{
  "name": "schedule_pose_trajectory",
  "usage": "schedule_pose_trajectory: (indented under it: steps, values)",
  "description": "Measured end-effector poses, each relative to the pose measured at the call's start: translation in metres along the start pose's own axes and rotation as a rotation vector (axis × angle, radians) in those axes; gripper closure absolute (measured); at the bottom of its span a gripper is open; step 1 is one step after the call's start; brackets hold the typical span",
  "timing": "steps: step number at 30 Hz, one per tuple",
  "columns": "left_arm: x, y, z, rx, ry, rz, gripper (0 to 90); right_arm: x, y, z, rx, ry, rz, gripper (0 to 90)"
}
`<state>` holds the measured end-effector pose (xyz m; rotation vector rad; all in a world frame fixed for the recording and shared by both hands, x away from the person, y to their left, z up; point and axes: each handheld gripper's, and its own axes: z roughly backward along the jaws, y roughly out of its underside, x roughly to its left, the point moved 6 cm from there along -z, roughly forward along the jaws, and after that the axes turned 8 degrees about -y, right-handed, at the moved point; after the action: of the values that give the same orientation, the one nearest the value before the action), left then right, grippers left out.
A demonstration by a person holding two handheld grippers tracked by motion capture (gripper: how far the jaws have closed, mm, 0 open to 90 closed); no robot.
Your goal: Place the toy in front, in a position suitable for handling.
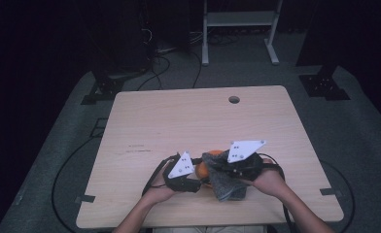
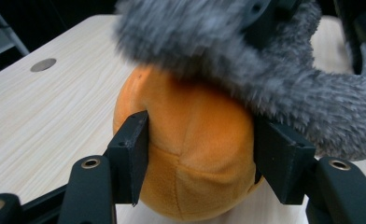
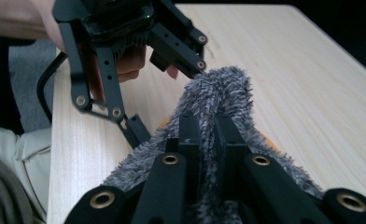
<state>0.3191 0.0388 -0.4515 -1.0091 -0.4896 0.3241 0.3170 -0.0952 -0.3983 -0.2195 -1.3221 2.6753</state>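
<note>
Left gripper (image 2: 200, 149) clamps the orange plush (image 2: 195, 154) while right gripper (image 3: 208, 140) pinches the grey furry cloth (image 3: 218, 88) (draped over it).

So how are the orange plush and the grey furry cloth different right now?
The orange plush is round, smooth and short-napped; the grey cloth is shaggy, limp and draped over it. The plush rests on the table, clamped at its sides by the left gripper; the cloth is pinched into a raised fold by the right gripper. Both are soft fabric things, each held by one gripper.
</note>
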Motion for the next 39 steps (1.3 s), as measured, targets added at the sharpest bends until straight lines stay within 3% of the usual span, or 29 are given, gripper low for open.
schedule_pose_trajectory:
  steps: [1,4,8,10,12,14,15,17,18,21,24,26,28,31,33,34,36,39]
  values:
    - [0.001,0.004,0.000,0.018,-0.014,-0.018,40.6,-0.001,0.001,-0.002,0.007,-0.005,0.001,82.9]
    - [0.006,0.012,0.001,0.045,-0.014,0.007,41.0,-0.009,0.008,0.000,0.009,0.007,-0.027,82.9]
    - [0.009,0.017,0.002,0.058,-0.006,0.021,41.0,-0.024,0.025,0.011,-0.020,0.033,-0.112,82.9]
    - [0.011,0.016,0.002,0.055,0.008,0.049,39.3,-0.026,0.032,0.014,-0.032,0.036,-0.142,82.9]
    - [0.014,0.012,0.001,0.044,0.039,0.147,28.1,-0.022,0.034,0.014,-0.046,0.036,-0.155,82.9]
    - [0.018,0.004,0.000,0.001,0.077,0.265,19.3,-0.017,0.034,0.011,-0.051,0.023,-0.152,83.0]
    - [0.017,0.002,-0.001,0.003,0.085,0.279,19.8,-0.014,0.033,0.009,-0.062,-0.001,-0.159,83.0]
    - [0.015,0.004,-0.004,0.023,0.068,0.238,27.1,-0.009,0.031,0.007,-0.054,-0.003,-0.139,83.0]
    - [0.014,0.005,-0.004,0.021,0.075,0.244,30.7,-0.010,0.031,0.009,-0.046,0.001,-0.133,83.0]
    - [0.011,0.010,-0.001,0.038,0.068,0.183,37.3,-0.020,0.032,0.019,-0.076,0.021,-0.160,82.9]
    - [0.013,0.012,0.002,0.041,0.073,0.183,37.0,-0.030,0.036,0.024,-0.105,0.013,-0.216,82.9]
    - [0.016,0.013,0.003,0.042,0.073,0.202,31.0,-0.031,0.043,0.018,-0.078,0.002,-0.228,82.9]
    - [0.019,0.013,0.002,0.069,0.103,0.274,17.3,-0.027,0.047,0.012,-0.079,-0.011,-0.233,82.9]
    - [0.019,0.014,-0.002,0.102,0.174,0.370,9.0,-0.019,0.050,0.010,-0.097,-0.021,-0.235,83.0]
    - [0.015,0.015,-0.004,0.118,0.180,0.343,11.5,-0.010,0.052,0.009,-0.099,-0.016,-0.218,83.0]
    - [0.015,0.015,-0.004,0.107,0.170,0.323,17.9,-0.007,0.052,0.009,-0.099,-0.011,-0.210,83.0]
    - [0.015,0.009,0.000,0.052,0.120,0.252,34.3,-0.004,0.052,0.013,-0.106,0.006,-0.197,83.0]
    - [0.016,-0.005,0.002,-0.036,0.050,0.159,41.6,-0.007,0.046,0.023,-0.139,0.027,-0.189,83.0]
